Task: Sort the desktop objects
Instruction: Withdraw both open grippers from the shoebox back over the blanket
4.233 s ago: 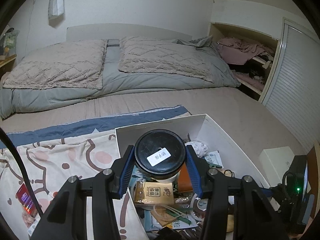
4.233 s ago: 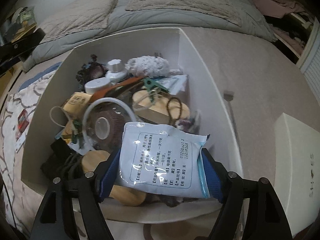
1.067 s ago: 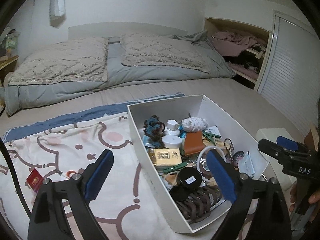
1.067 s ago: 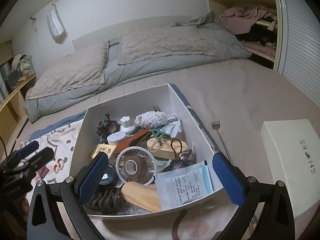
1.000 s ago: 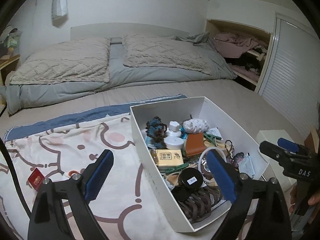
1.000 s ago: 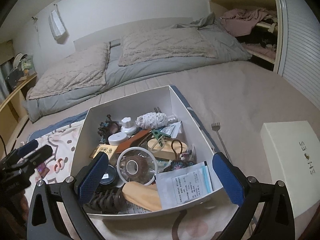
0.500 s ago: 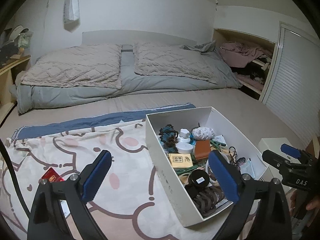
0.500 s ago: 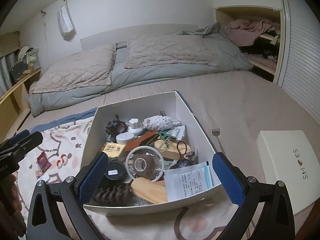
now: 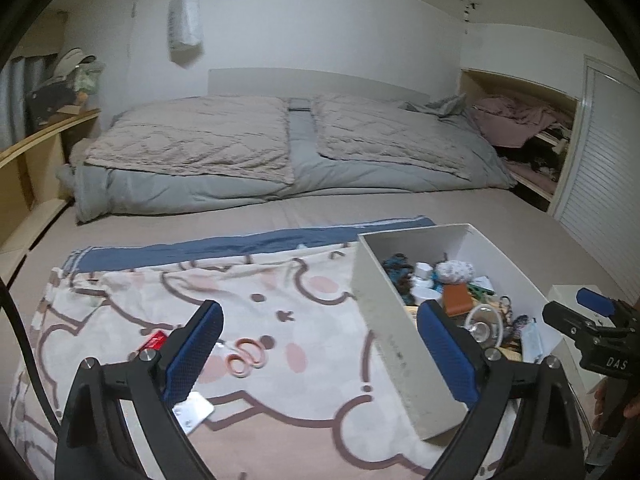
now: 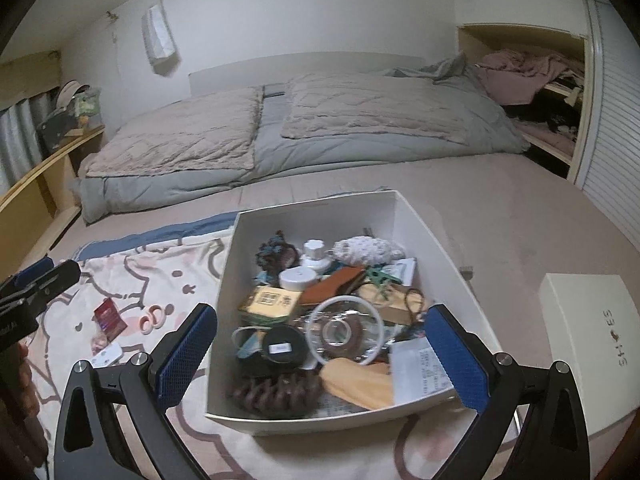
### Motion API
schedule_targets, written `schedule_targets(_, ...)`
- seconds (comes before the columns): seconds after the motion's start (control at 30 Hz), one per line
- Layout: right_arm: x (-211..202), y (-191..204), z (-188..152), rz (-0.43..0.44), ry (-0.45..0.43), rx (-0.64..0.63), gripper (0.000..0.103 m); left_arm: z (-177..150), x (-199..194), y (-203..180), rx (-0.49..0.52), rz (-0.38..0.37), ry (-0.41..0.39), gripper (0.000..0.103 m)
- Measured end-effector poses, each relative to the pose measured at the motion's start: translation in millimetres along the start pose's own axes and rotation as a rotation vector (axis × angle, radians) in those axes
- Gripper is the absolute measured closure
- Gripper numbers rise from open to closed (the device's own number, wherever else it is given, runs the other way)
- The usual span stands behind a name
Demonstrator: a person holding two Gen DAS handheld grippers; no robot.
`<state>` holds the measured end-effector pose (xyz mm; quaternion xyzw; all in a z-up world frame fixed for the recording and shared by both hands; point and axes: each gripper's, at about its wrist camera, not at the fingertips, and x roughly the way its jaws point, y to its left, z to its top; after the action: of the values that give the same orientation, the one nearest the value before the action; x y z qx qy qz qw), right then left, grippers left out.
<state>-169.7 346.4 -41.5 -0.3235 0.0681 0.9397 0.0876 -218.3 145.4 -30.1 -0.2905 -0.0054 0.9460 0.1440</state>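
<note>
A white cardboard box (image 10: 440, 240) (image 9: 384, 336) stands on the patterned blanket, filled with several small things: a black round tin (image 10: 282, 346), a clear tape ring (image 10: 346, 330), a white paper packet (image 10: 420, 368), a brown claw clip (image 10: 276, 394). My right gripper (image 10: 320, 364) hangs open above the box's near end, nothing between its blue pads. My left gripper (image 9: 320, 348) is open over the blanket left of the box. Pink scissors (image 9: 246, 356) (image 10: 154, 318), a red packet (image 9: 154, 340) (image 10: 108, 316) and a white card (image 9: 192, 412) (image 10: 106, 356) lie on the blanket.
The patterned blanket (image 9: 260, 312) covers the near part of a bed, with grey pillows (image 9: 192, 144) at its head. A cream shoe-box lid (image 10: 588, 336) lies right of the box. A back scratcher (image 10: 466, 270) rests beside the box. Wooden shelves (image 9: 36, 156) run along the left.
Both grippers, earlier shut on the black tin and the white packet, have let them go in the box and drawn back. The left view has swung left, showing scissors and card.
</note>
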Motion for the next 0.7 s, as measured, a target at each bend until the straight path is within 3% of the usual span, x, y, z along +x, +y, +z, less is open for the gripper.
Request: schedule_targets(0.7,0.1,92.8,-4.0,0.099,0.004,-0.146,0.0,-6.3,-37.4,81.6,-0.05,0.166,-0.052,0.004)
